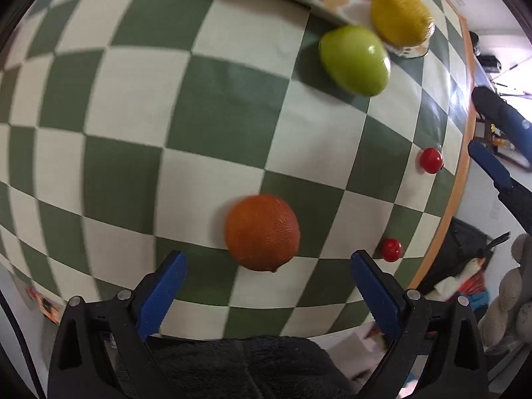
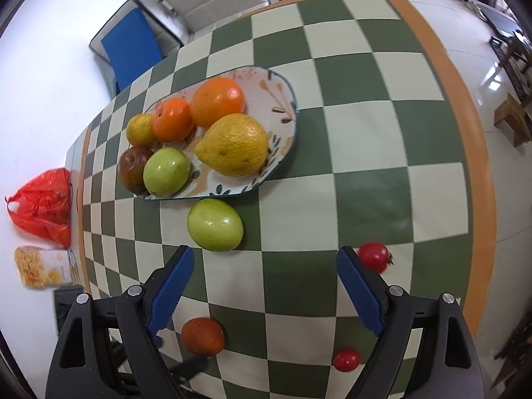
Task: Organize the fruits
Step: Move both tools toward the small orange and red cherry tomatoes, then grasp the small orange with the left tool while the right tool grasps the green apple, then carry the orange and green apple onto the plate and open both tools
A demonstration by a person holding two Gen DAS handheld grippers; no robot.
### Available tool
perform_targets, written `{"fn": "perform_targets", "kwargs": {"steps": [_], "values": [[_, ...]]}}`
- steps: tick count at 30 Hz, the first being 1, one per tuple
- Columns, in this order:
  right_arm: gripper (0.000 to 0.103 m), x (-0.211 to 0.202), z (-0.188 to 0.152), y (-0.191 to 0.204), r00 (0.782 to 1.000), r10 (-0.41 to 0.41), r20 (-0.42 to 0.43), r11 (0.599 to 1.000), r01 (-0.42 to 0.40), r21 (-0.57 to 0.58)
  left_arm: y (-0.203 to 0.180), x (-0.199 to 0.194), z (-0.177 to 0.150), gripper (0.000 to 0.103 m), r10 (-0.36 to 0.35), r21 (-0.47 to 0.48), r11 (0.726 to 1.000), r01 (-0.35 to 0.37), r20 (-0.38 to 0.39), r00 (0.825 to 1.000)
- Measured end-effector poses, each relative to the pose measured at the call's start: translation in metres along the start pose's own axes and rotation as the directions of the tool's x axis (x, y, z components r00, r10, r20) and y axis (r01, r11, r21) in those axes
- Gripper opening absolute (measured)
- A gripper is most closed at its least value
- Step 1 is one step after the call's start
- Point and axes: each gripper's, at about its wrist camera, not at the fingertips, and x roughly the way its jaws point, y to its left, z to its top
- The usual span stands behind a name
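Six fruits fill plate point(image 2: 282, 99) | right-wrist view only | left-wrist: plate edge

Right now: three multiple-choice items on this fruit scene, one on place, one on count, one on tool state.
1. The green apple off the plate lies:
A. beside the plate's near rim
B. at the table's orange border
C. on a chair

2. Small red tomatoes on the table:
A. one
B. two
C. four

3. The left tool is:
A. shut on the orange
B. open, empty
C. out of view

A: it sits just off the rim.
B: tomatoes and.
B: fingers apart, orange untouched between them.
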Motion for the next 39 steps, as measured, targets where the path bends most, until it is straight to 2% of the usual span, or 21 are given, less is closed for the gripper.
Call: {"fn": "perform_targets", "kwargs": {"steps": [1, 3, 5, 6, 8, 12, 13, 16, 18, 20, 23, 27, 29, 34, 36, 39], "values": [[0.09, 0.004, 0.003, 0.004, 1.0, -0.001, -0.011, 1.0, 0.001, -0.018, 0.0, 0.005, 0.001, 0.095, -0.015, -0.014, 1.0, 0.015, -0.005, 1.0], [0.09, 0.013, 0.009, 0.011, 1.0, -0.005, -0.027, 0.999, 0.004, -0.048, -0.002, 0.015, 0.005, 0.084, -0.037, -0.034, 0.999, 0.037, -0.011, 0.999], [0.09, 0.024, 0.014, 0.018, 0.999, -0.013, -0.044, 0.997, 0.01, -0.074, -0.004, 0.023, 0.009, 0.059, -0.012, -0.039, 0.999, 0.012, -0.007, 1.0], [0.09, 0.029, 0.017, 0.022, 0.999, -0.016, -0.052, 0.996, 0.012, -0.087, -0.005, 0.025, 0.01, 0.051, -0.001, -0.036, 0.999, 0.001, -0.002, 1.0], [0.089, 0.043, 0.023, 0.032, 0.997, -0.017, -0.07, 0.993, 0.009, -0.114, -0.004, 0.027, 0.01, 0.051, -0.008, -0.039, 0.999, 0.008, -0.001, 1.0], [0.086, 0.077, 0.032, 0.055, 0.992, -0.025, -0.122, 0.987, 0.005, -0.161, -0.001, 0.019, 0.011, 0.051, 0.063, -0.022, 0.998, -0.063, 0.039, 0.997], [0.082, 0.086, 0.034, 0.061, 0.99, -0.026, -0.136, 0.985, 0.002, -0.171, 0.004, 0.015, 0.013, 0.051, 0.08, -0.027, 0.997, -0.079, 0.05, 0.996], [0.061, 0.108, 0.032, 0.07, 0.984, -0.048, -0.174, 0.982, 0.014, -0.191, 0.015, 0.007, 0.019, 0.051, 0.11, -0.043, 0.993, -0.107, 0.073, 0.991], [0.061, 0.108, 0.029, 0.072, 0.986, -0.05, -0.161, 0.981, 0.018, -0.196, 0.021, 0.001, 0.024, 0.051, 0.128, -0.049, 0.991, -0.124, 0.092, 0.988], [0.061, 0.106, 0.02, 0.066, 0.982, -0.054, -0.182, 0.984, 0.021, -0.18, 0.026, -0.002, 0.026, 0.051, 0.132, -0.043, 0.991, -0.128, 0.108, 0.985], [0.061, 0.097, -0.002, 0.055, 0.978, -0.069, -0.196, 0.985, 0.036, -0.167, 0.027, 0.001, 0.027, 0.051, 0.107, -0.029, 0.994, -0.105, 0.093, 0.99], [0.061, 0.094, -0.03, 0.034, 0.972, -0.078, -0.221, 0.992, 0.054, -0.112, 0.025, 0.001, 0.03, 0.051, 0.118, 0.017, 0.993, -0.119, 0.084, 0.989], [0.061, 0.094, -0.04, 0.024, 0.974, -0.053, -0.221, 0.997, 0.041, -0.062, 0.021, 0.004, 0.03, 0.051, 0.128, 0.035, 0.991, -0.132, 0.08, 0.988], [0.061, 0.091, -0.047, 0.019, 0.98, -0.055, -0.19, 0.998, 0.051, -0.029, 0.011, 0.009, 0.028, 0.05, 0.152, 0.074, 0.985, -0.158, 0.074, 0.986], [0.061, 0.09, -0.045, 0.022, 0.981, -0.061, -0.185, 0.998, 0.056, -0.034, 0.004, 0.005, 0.028, 0.05, 0.138, 0.083, 0.986, -0.144, 0.072, 0.988], [0.061, 0.085, -0.041, 0.018, 0.982, -0.018, -0.187, 1.0, 0.019, 0.0, -0.008, -0.015, 0.03, 0.05, 0.113, 0.106, 0.987, -0.123, 0.096, 0.989]]}}
